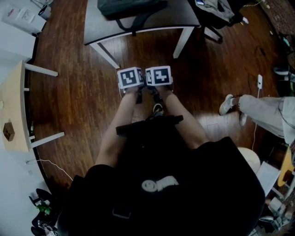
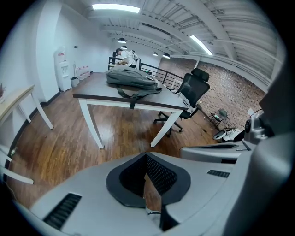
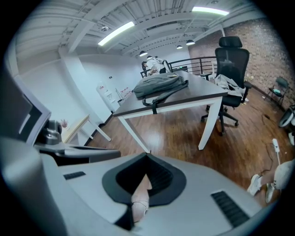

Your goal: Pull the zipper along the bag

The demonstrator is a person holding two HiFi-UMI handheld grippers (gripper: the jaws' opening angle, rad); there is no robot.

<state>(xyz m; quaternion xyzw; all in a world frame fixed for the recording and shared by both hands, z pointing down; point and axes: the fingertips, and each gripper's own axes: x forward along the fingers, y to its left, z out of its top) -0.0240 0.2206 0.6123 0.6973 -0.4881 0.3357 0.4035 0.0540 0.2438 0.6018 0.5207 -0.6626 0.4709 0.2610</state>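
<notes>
A grey bag (image 1: 131,7) lies on a dark-topped table (image 1: 138,30) with white legs, ahead of me across the wooden floor. It shows too in the left gripper view, bag (image 2: 131,78) on table (image 2: 92,90), and in the right gripper view, bag (image 3: 159,85) on table (image 3: 198,90). Its zipper is too far away to make out. My left gripper (image 2: 146,156) and right gripper (image 3: 147,157) are held side by side in the air, well short of the table, angled down at the floor. Both are shut with nothing between the jaws. Their marker cubes, left (image 1: 131,77) and right (image 1: 159,75), almost touch.
A black office chair (image 3: 230,64) stands at the table's right end. A light wooden side table (image 1: 14,110) is at the left. A seated person's leg and shoe (image 1: 258,108) reach in from the right, near a white cable (image 1: 259,81) on the floor.
</notes>
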